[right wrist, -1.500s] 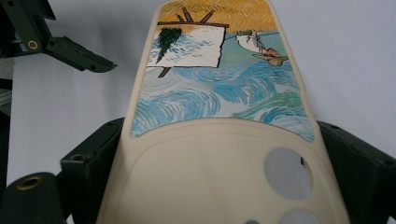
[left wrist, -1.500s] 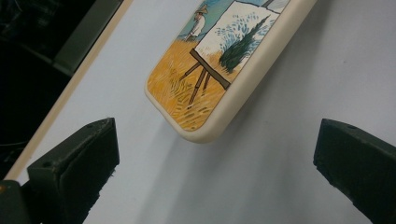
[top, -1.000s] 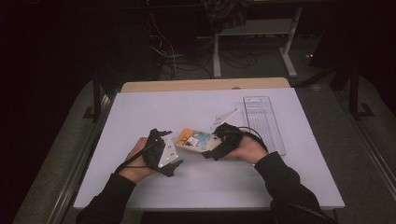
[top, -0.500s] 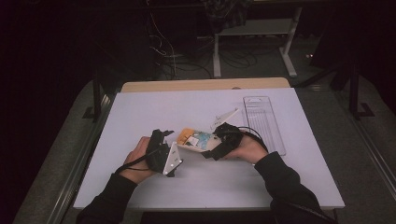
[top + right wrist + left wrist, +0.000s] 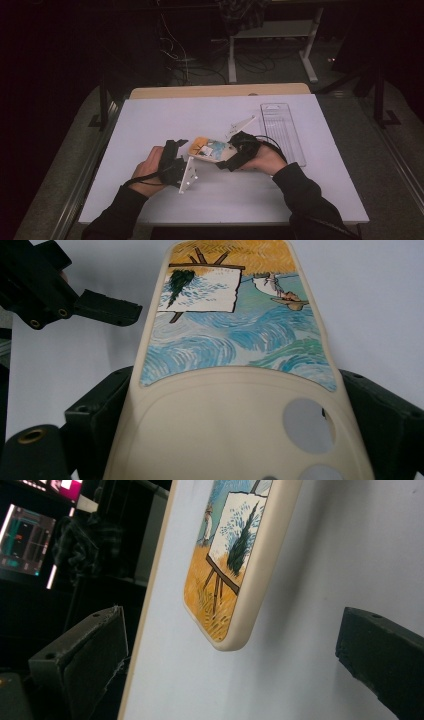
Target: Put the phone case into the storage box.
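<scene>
**Phone case held at one end, its free end pointing to the left gripper**

The phone case (image 5: 210, 149) was near the middle of the white table (image 5: 150, 120), between the two hands. In the high view its long axis ran from about 4 o'clock to 10 o'clock. The right gripper (image 5: 231, 159) held the 4 o'clock end, the cream end with the round camera holes. In the right gripper view the case (image 5: 235, 365) went straight away from the camera toward 12 o'clock, and the two black jaws pressed on its two long edges, so they were pinching it across its width.

The orange end of the case was free. The left gripper (image 5: 176, 149) was just beside this end, at about 9 o'clock from it, but apart from it. In the left gripper view the jaws were spread wide, with nothing between them; the rounded corner of the case (image 5: 235, 570) was ahead of them, between 12 and 1 o'clock, and I could not tell whether it rested on the table or was a little lifted.

In my judgement, the coming move turns on this: the free end lay forward of the open left jaws, so the left gripper was the nearer one to take it. A clear plastic tray (image 5: 282, 130) stayed at about 2 o'clock from the case, well apart.
</scene>
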`<state>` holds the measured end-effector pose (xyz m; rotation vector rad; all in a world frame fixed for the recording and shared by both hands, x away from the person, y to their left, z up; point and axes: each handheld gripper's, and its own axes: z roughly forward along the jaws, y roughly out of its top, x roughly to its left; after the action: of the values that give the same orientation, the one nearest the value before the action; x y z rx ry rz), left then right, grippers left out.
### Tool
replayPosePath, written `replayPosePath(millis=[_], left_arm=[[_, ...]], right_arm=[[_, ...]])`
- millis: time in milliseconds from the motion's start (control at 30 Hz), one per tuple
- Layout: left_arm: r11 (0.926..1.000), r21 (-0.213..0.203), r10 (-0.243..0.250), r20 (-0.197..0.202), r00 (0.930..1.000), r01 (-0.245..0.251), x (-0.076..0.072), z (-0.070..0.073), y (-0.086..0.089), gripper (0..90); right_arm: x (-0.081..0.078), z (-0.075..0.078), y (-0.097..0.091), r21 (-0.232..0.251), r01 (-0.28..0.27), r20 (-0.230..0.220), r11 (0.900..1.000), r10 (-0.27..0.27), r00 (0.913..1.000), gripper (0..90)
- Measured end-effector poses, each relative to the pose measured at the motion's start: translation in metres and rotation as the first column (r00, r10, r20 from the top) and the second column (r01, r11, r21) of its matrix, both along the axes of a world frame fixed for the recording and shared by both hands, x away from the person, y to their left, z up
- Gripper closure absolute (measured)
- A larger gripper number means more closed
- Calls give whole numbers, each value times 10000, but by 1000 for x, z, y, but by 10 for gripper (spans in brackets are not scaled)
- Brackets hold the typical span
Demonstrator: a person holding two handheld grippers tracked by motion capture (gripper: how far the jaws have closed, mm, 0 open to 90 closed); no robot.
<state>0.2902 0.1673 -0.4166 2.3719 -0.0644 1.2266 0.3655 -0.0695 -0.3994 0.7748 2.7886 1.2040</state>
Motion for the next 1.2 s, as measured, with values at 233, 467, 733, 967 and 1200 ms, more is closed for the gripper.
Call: replayPosePath(millis=[233, 467, 733, 967, 1200], left_arm=[[9992, 389, -75, 595, 9982, 52, -1, -3, -2, 0], [9988, 484, -96, 1379, 9904, 30, -3, -5, -5, 0], [9984, 558, -176, 1625, 9865, 86, -5, -7, -8, 0], [9979, 642, -73, 2057, 9786, -60, -5, -7, -9, 8], [9970, 768, -88, 2236, 9746, -86, -4, -10, -10, 9]], right_arm=[[2, -1, -1, -152, -141, 233, 9998, 144, 9996, 95], [2, -1, -1, -116, -33, 162, 9999, 35, 9999, 95], [1, 2, 1, 90, 12, -37, 10000, -12, 10000, 95], [2, 8, 9, 96, -274, 327, 9996, 270, 9991, 95], [6, 13, 23, 184, -558, 510, 9983, 548, 9972, 95]])
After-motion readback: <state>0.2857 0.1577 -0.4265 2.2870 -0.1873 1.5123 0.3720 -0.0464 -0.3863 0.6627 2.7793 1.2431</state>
